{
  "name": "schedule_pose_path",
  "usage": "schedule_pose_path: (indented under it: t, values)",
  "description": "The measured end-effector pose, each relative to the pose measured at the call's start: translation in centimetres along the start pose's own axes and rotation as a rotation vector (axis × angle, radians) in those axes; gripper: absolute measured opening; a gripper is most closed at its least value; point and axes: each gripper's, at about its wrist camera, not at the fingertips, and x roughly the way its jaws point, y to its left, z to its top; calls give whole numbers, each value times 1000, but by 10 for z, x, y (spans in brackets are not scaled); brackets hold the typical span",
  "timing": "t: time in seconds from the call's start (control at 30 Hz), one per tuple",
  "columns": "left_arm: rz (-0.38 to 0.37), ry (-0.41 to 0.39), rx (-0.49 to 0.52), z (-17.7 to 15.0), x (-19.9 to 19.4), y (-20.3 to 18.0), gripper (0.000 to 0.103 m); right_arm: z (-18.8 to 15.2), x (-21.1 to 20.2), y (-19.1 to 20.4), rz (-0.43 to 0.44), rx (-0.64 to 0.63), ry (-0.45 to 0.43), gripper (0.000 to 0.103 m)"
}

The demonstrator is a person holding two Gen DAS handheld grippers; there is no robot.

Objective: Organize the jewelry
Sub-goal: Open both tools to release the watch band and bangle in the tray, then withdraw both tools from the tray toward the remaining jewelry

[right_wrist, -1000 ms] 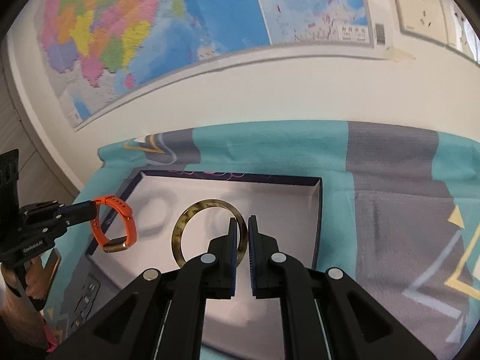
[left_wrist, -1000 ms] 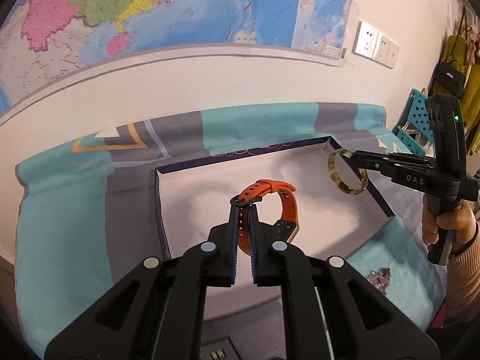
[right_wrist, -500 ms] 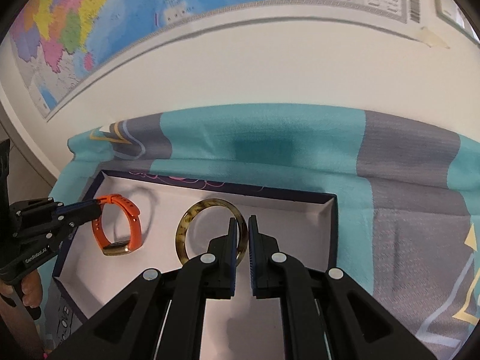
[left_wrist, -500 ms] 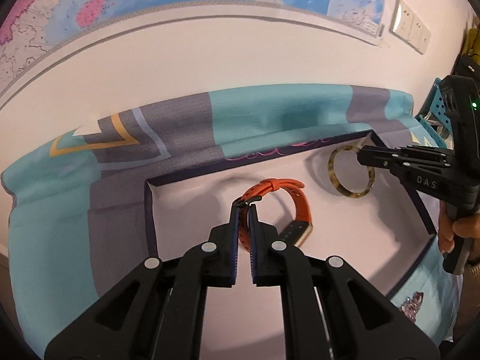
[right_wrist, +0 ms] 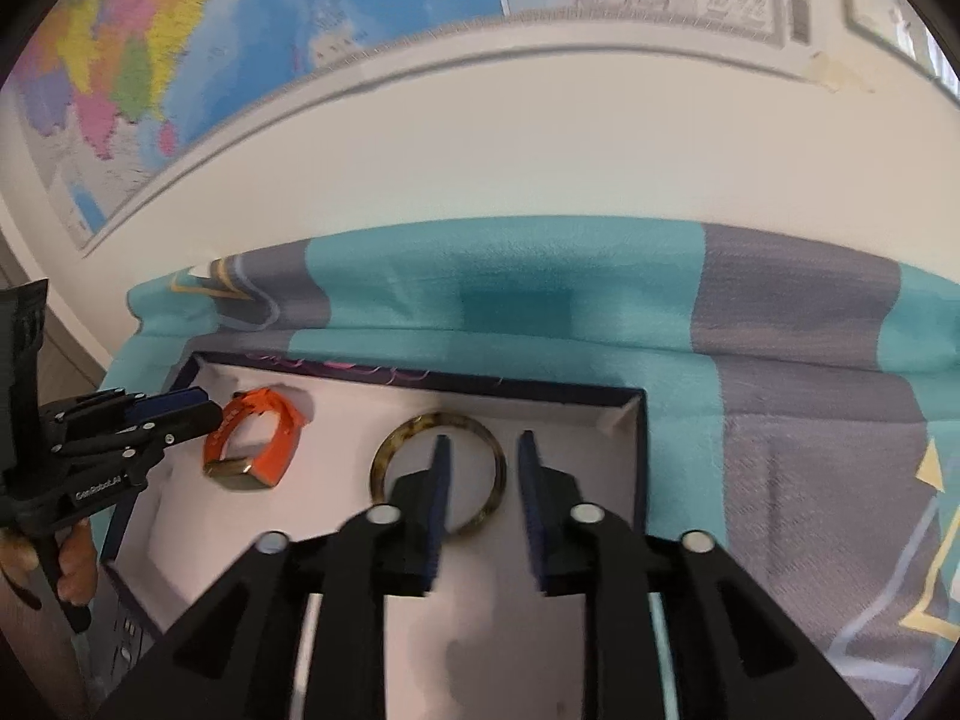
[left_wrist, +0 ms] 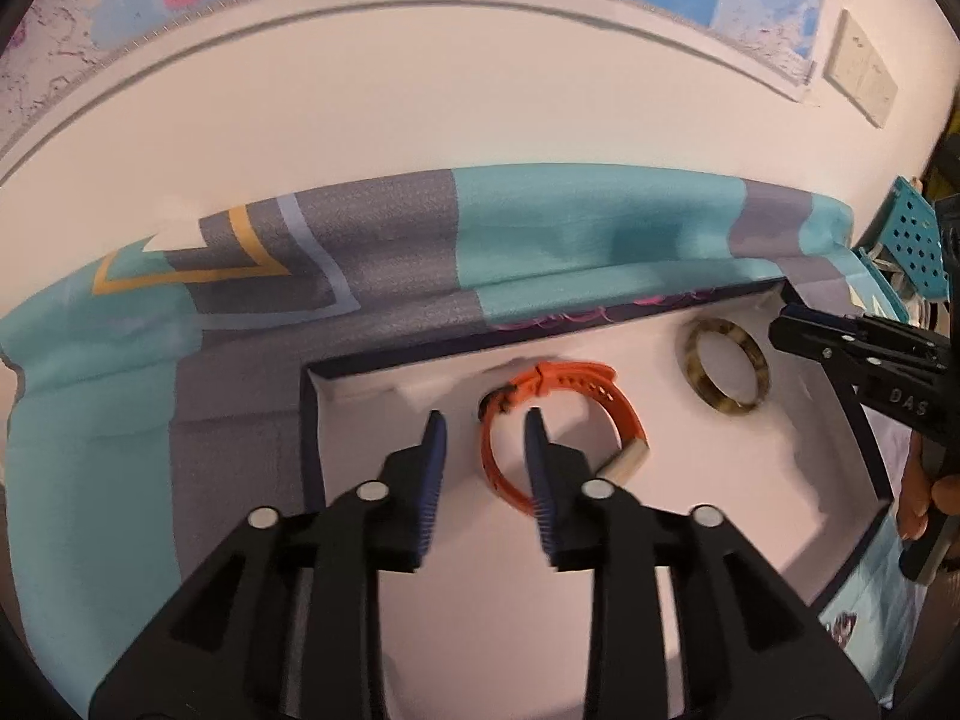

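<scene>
Lying on the white floor of the open box (left_wrist: 372, 384), the orange watch band (left_wrist: 606, 414) sits toward the left half of the tray, its pale metal face turned to the near side, and the mottled tortoiseshell bangle (left_wrist: 726, 372) rests flat in the right half, near the back right corner. The two pieces are apart, not touching. The left gripper (left_wrist: 483, 426) has its jaws opening; part of the band's loop shows between the fingers, and the blue pads do not press on it. The right gripper (right_wrist: 480, 450) likewise has its jaws opening, with the right-hand arc of the bangle showing between the fingers and no pad pressing on it. In the right wrist view the left gripper's tips point at the band from the box's left edge; contact there cannot be judged. The box has dark blue walls with a pink pattern along the back rim, and it stands on a cloth (right_wrist: 540, 312) of teal and grey blocks with yellow line work. Behind the cloth rises a pale wall carrying a coloured map (right_wrist: 150, 60) and a wall socket (left_wrist: 861, 84). A person's fingers (left_wrist: 921, 492) wrap the right gripper's handle.
</scene>
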Motion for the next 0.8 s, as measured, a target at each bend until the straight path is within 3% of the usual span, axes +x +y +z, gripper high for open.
schedule_pose_path:
  t: [0.23,0.43,0.5,0.53,0.63,0.8]
  values:
    - [-7,-43,28,-36,-38,1,36,-34,-51,-13,-16,-12,-75,44]
    - [-39,-49,34,-71,-63,1,41,-66,-57,-21,-15,-31,-12,45]
    - [-46,-49,41,-80,-66,-1,41,-73,-49,-23,-15,-36,21,40]
    - [-55,-43,35,-84,-66,0,41,-75,-45,-24,-5,-29,34,27]
    - [-86,-24,3,-92,-65,3,40,-77,-37,-25,-41,-34,34,12]
    - [-115,-17,-17,-105,-65,2,40,-74,-31,-28,-46,-35,26,11]
